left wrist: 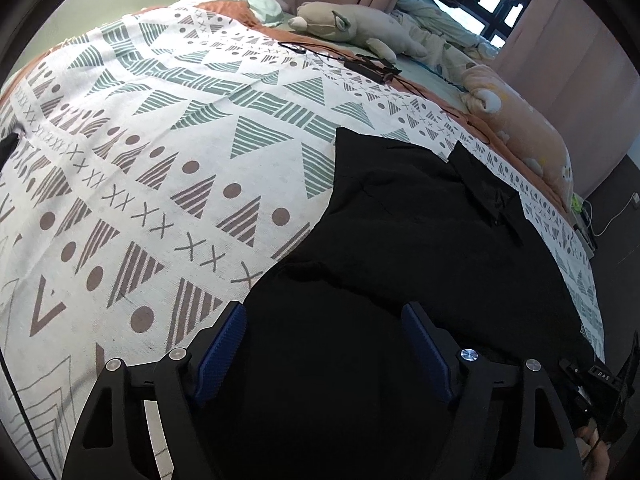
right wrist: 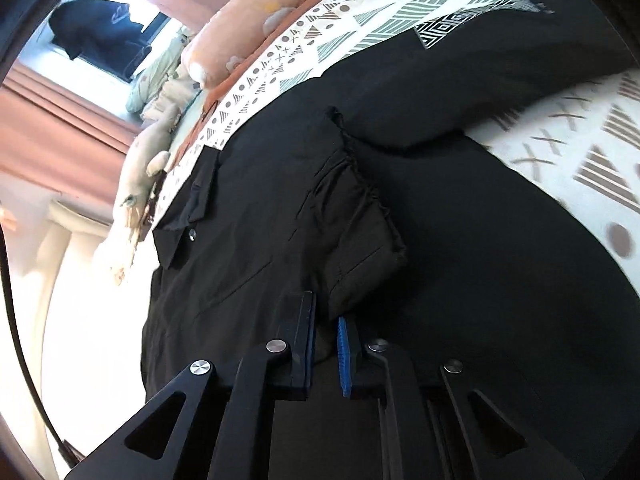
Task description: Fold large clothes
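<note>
- Left gripper: two fingers spread wide apart, nothing between them; both hang over the near part of the black garment. Whether the tips touch the cloth cannot be told.
- Right gripper: fingers drawn close together, with a fold of the black garment caught in the narrow gap; the pads are blue and ribbed, set on black angular finger frames with round silver bolts.
- Count: one black garment, two grippers, one patterned bedspread, one stuffed toy, one orange blanket.
- Garment: matte black woven cloth, lying on the bedspread from 6 o'clock up toward 2 o'clock in the left wrist view. In the right wrist view one flapped pocket with a snap button sits at 9 o'clock, and a bunched cuff with a gathered hem lies at centre, just ahead of the right gripper.
- Bedspread: white, printed with striped triangles, dots and crosses in grey-green and brown.
- Stuffed toy: pale beige plush, at 12 o'clock in the left wrist view; the orange blanket lies rumpled at 2 o'clock.
</note>
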### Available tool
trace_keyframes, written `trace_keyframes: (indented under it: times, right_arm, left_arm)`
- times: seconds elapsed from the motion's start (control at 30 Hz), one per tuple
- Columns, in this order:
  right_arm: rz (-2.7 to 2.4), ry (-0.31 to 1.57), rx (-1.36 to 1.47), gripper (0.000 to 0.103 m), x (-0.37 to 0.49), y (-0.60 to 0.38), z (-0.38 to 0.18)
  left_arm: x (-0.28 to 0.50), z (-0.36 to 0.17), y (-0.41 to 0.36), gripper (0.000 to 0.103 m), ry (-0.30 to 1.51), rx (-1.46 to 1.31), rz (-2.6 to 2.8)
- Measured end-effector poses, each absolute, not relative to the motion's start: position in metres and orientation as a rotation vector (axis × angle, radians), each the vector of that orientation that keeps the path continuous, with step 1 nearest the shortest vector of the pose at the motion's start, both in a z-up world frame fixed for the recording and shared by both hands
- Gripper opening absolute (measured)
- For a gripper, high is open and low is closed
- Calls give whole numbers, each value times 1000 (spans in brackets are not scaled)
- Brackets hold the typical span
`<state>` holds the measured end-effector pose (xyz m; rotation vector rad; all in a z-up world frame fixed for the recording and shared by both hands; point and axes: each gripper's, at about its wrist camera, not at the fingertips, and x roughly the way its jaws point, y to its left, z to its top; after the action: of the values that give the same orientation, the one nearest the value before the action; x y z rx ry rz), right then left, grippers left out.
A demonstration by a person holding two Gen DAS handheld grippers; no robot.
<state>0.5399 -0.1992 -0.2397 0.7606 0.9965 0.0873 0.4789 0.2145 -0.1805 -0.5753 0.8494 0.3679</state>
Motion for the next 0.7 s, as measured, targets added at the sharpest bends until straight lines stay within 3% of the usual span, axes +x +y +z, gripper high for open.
trace_keyframes:
  times: [0.37, 0.43, 0.5, 0.7]
  right_arm:
    - [155, 967, 832, 10, 572, -200, -254]
    - [149, 975, 801, 15, 573, -198, -250]
    - [153, 963, 777, 35, 568, -198, -244]
    - [121, 927, 801, 38, 548, -208, -238]
  left_arm:
    - [473, -178, 229, 80, 836, -619, 414]
    - [470, -176, 233, 80, 828, -629, 421]
    - [467, -173, 234, 80, 818, -633, 426]
    - [461, -164, 231, 80, 798, -622, 420]
